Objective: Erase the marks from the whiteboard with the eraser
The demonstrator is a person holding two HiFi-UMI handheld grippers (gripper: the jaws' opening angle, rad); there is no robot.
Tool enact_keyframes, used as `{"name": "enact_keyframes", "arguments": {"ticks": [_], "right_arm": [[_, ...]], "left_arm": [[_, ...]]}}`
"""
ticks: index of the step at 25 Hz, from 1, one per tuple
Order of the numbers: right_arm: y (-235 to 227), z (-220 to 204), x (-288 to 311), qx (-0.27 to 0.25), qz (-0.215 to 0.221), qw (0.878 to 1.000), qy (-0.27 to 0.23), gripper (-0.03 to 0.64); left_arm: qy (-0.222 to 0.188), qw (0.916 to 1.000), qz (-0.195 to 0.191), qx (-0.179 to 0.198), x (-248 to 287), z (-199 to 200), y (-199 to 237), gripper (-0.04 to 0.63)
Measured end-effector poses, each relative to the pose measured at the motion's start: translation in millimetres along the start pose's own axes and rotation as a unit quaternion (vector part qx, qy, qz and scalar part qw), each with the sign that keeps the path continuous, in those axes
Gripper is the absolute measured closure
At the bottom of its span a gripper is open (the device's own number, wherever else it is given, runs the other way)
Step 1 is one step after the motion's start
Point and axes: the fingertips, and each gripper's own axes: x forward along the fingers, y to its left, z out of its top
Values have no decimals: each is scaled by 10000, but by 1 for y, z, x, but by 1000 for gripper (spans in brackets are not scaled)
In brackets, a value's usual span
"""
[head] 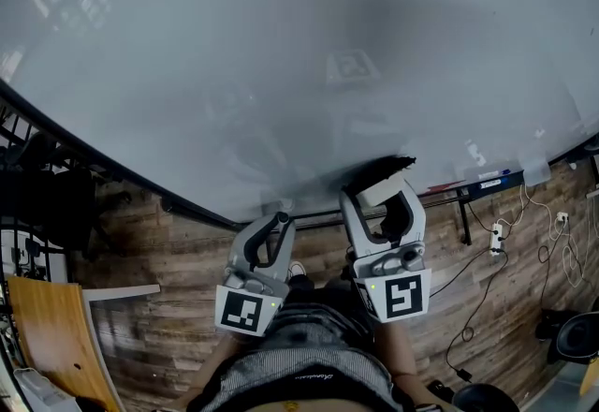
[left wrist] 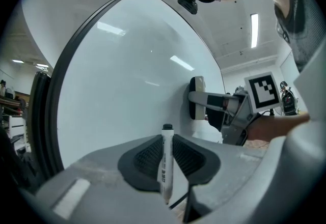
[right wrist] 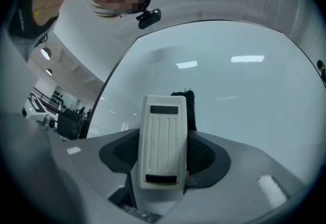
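Right tongs (head: 382, 199) grasp the eraser (right wrist: 162, 141), long axis toward 12 o'clock, against the whiteboard (head: 281, 45); left tongs (head: 278, 225), at 9 o'clock, clench a marker (left wrist: 166, 162).

the broad glossy white whiteboard (head: 281, 54) lies open above and either side of the white ribbed plastic eraser (right wrist: 162, 141). its black frame edge (head: 112, 169) closes the bottom; the left gripper (head: 278, 221), clamping a white black-capped marker (left wrist: 166, 162), sits just beside.

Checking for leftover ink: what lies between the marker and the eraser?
In the left gripper view, only bare whiteboard lies between the marker and the eraser.
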Motion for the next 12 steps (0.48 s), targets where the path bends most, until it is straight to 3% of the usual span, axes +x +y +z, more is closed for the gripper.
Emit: {"name": "enact_keyframes", "arguments": {"ticks": [8,12], "right_arm": [[69,-3,16,-321,816,9961,113,354],[77,-9,15,-321,897,9952,211,356]], "left_arm": [[-33,9998,190,38,-17,2,10,525],[-31,9996,292,50,-27,2,16,525]]}}
